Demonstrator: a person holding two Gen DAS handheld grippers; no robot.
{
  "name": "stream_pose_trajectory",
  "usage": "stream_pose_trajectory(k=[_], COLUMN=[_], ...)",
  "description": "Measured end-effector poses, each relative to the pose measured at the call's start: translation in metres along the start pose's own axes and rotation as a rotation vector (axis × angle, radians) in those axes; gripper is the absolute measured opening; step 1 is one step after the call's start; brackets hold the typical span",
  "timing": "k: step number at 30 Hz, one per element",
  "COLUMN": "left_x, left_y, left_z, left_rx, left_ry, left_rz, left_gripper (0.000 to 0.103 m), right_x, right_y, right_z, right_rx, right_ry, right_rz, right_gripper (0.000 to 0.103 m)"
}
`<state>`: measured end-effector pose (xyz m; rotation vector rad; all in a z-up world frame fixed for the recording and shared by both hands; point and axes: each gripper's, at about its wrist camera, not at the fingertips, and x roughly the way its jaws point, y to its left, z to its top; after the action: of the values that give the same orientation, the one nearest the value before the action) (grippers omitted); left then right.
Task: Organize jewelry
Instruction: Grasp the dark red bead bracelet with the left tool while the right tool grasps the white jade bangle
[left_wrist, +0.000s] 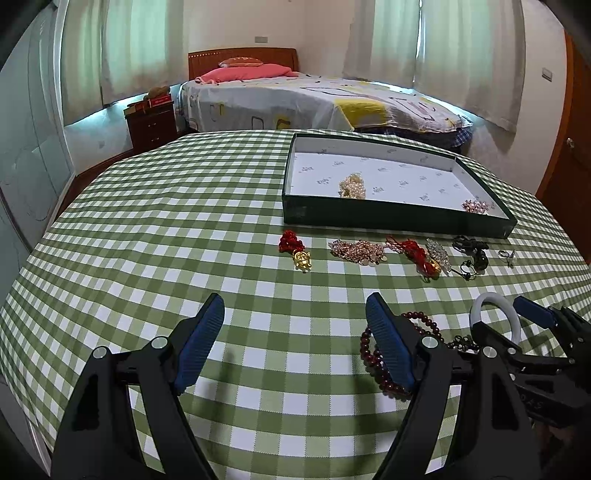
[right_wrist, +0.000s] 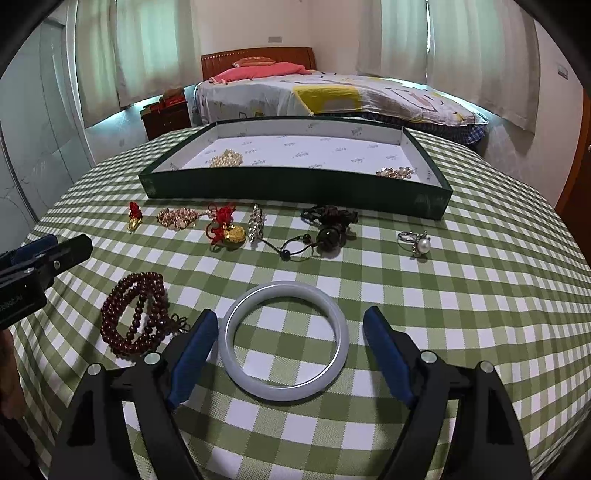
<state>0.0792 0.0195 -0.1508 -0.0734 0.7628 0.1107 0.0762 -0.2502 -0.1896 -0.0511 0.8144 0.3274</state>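
The right gripper (right_wrist: 290, 343) stands with jaws wide apart around the pale jade bangle (right_wrist: 283, 339), which lies flat on the checked tablecloth (right_wrist: 461, 295) near its front edge, pads clear of it. The left gripper (left_wrist: 295, 343) is spread wide over bare cloth, nothing between its pads. Dark red beads (right_wrist: 135, 314) lie just beside the bangle; the green tray (right_wrist: 295, 184) sits toward the far edge

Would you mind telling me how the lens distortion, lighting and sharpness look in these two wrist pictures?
Left wrist view: strong fisheye bend, the checked tablecloth bulges like a dome, corners go black; the curtains glow with soft daylight; all looks sharp. Right wrist view: same bend, the green tray curves; the white bangle shows a mild sheen and only faint shadow.
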Motion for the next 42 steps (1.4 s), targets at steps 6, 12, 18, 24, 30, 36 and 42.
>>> stream_pose_trajectory(k=[6, 12, 18, 24, 30, 36, 42], left_x=[0.001, -0.002, 0.002, 0.012, 0.025, 0.025, 0.02], left_y=[-0.005, -0.013, -0.033, -0.051, -0.059, -0.061, -0.059], left_z=[-0.002, -0.006, -0.012, -0.02, -0.024, -0.025, -0.029], left_rx=[-0.005, -0.024, -0.02, -0.001, 0.015, 0.027, 0.055], left_ry=[0.007, 0.008, 0.015, 0.03, 0.061, 0.058, 0.043], left_rz=[-0.014, -0.062, -0.105, -0.125, -0.1, -0.093, -0.08], left_gripper=[0.078, 0.082, 0.084, 0.084, 0.084, 0.081, 0.044], right_x=[-0.003, -0.013, -0.024, -0.029, -0.031, -0.031, -0.031], right_y=[0.001, -0.018, -0.041, -0.056, -0.059, -0.058, -0.056], right_z=[-0.001, -0.003, -0.008, -0.014, -0.015, -0.015, -0.016], right_rx=[0.001, 0.046, 0.085, 0.109, 0.119, 0.118, 0.11], right_ry=[-0.002, -0.035, -0.067, -0.088, -0.102, -0.105, -0.106], right_rz=[-0.001, -0.012, -0.041, -0.055, -0.047, -0.044, -0.039], right_gripper=[0.069, 0.068, 0.069, 0.069, 0.069, 0.069, 0.069])
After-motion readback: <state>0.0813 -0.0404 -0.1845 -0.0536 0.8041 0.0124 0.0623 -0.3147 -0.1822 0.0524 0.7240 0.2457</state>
